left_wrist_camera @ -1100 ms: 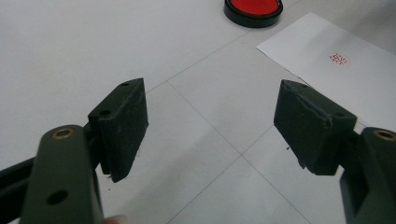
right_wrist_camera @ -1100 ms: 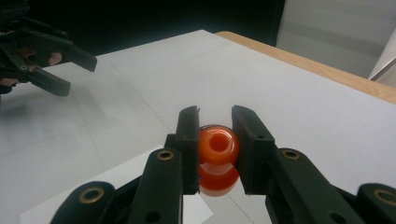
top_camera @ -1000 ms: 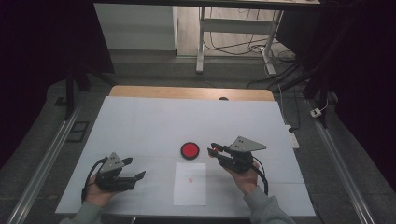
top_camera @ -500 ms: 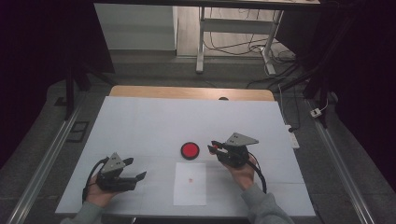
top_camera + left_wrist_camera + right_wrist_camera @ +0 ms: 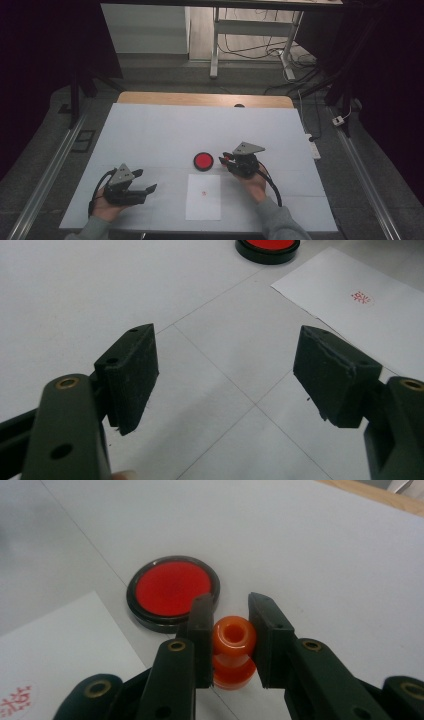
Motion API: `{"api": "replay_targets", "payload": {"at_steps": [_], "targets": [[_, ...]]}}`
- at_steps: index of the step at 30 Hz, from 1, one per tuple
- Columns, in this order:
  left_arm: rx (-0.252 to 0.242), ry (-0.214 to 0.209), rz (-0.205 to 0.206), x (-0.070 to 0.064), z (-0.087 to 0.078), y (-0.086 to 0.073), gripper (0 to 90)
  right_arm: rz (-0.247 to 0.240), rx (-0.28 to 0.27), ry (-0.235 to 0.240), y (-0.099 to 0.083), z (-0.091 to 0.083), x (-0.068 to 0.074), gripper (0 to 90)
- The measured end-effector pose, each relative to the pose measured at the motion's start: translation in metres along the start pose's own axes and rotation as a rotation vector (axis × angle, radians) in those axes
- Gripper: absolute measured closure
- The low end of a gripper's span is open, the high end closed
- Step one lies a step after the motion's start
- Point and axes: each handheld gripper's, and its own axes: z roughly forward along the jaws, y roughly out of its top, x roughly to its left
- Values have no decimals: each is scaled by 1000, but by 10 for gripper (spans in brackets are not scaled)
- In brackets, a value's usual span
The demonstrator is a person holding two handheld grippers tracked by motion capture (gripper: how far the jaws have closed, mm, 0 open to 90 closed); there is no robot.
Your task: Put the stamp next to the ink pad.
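Observation:
A round red ink pad (image 5: 203,161) in a black rim lies mid-table, just beyond a white paper sheet (image 5: 203,196) that bears a small red stamp mark (image 5: 203,192). My right gripper (image 5: 226,160) hovers just right of the pad, shut on an orange stamp (image 5: 233,652) held between its jaws (image 5: 231,607); in the right gripper view the ink pad (image 5: 172,591) lies just ahead and left. My left gripper (image 5: 147,189) rests at the near left, open and empty (image 5: 227,370), pointing toward the paper (image 5: 370,315) and its mark (image 5: 361,296).
The white table top (image 5: 165,130) ends in a wooden strip (image 5: 200,99) at the far edge. A white power strip (image 5: 313,147) hangs off the right side. Metal rails run along both sides of the table on the floor.
My right gripper, with the orange stamp in it, has shifted slightly away from me and left, toward the ink pad. The left gripper has barely moved.

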Motion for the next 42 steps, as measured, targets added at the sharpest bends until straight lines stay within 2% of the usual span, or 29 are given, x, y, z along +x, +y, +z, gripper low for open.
{"api": "replay_targets", "payload": {"at_steps": [4, 12, 22, 25, 27, 31, 37, 42], "targets": [[1, -2, 0, 0, 0, 0, 261, -8, 23, -13, -3, 6, 0, 718], [3, -4, 2, 0, 0, 0, 261, -3, 39, -9, -6, 12, -1, 717], [6, -5, 2, 0, 1, 0, 261, 16, 39, 2, -7, 13, -2, 715], [8, -6, 2, 0, 1, 0, 260, 14, 49, -4, -7, 14, -2, 681], [8, -7, 2, 0, 1, 0, 260, -3, 55, -6, -7, 14, -1, 613], [9, -8, 2, 0, 2, 0, 261, 17, 13, -11, -5, 9, -3, 503], [12, -9, 4, 0, 3, 0, 261, 19, -18, -4, -2, -4, -5, 484], [15, -9, 4, 1, 3, -1, 261, -9, -32, -8, -2, -14, -4, 484]]}}
